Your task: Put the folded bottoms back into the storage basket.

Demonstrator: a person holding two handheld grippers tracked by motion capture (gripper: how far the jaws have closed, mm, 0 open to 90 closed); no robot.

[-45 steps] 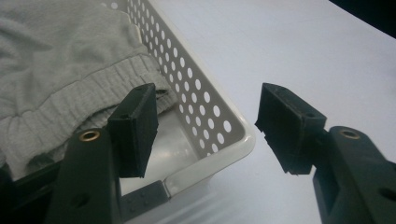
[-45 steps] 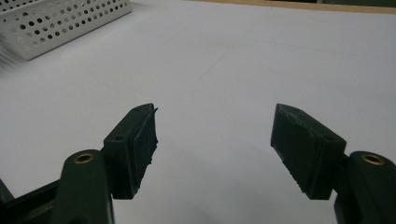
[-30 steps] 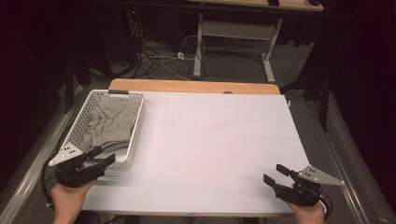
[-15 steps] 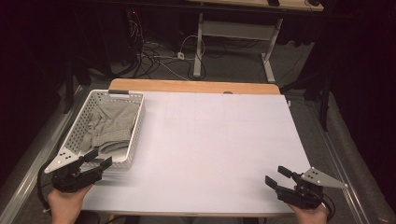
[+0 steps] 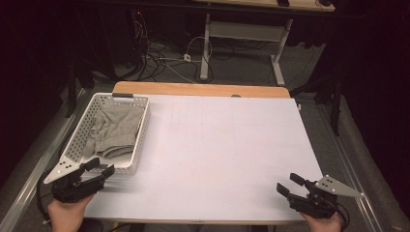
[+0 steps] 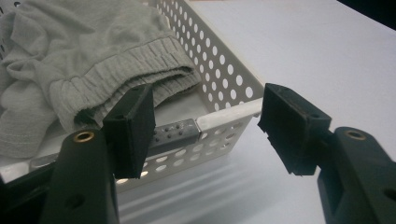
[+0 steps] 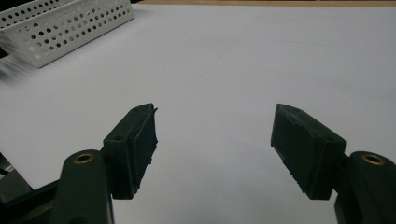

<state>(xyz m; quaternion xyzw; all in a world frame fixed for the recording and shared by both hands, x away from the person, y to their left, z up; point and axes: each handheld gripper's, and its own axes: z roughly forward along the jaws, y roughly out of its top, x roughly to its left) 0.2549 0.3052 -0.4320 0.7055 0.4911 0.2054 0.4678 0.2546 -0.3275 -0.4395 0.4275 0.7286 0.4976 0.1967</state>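
Note:
A white perforated basket point(image 5: 141, 128) stands at the left of the white table point(image 5: 222, 145), with a crumpled grey garment point(image 5: 115, 128) inside. My left gripper point(image 5: 102, 166) sits at the basket's near corner, open. In the left gripper view, my left gripper point(image 6: 208, 112) has its jaws on either side of the basket's point(image 6: 224, 79) near rim without touching it. The grey garment point(image 6: 93, 60) lies just behind its left pad. My right gripper point(image 5: 288, 182) rests near the table's front right edge. It point(image 7: 212, 135) is open over bare white tabletop with nothing between its pads.
The basket point(image 7: 65, 23) lies far off at the upper left in the right gripper view. A wooden strip point(image 5: 193, 89) marks the table's far edge. Beyond it are floor cables point(image 5: 169, 58) and the legs of another desk point(image 5: 241, 43). Dark surroundings flank both sides.
My left gripper has drawn back slightly toward the table's near edge, still at the basket's corner. The right gripper has not moved.

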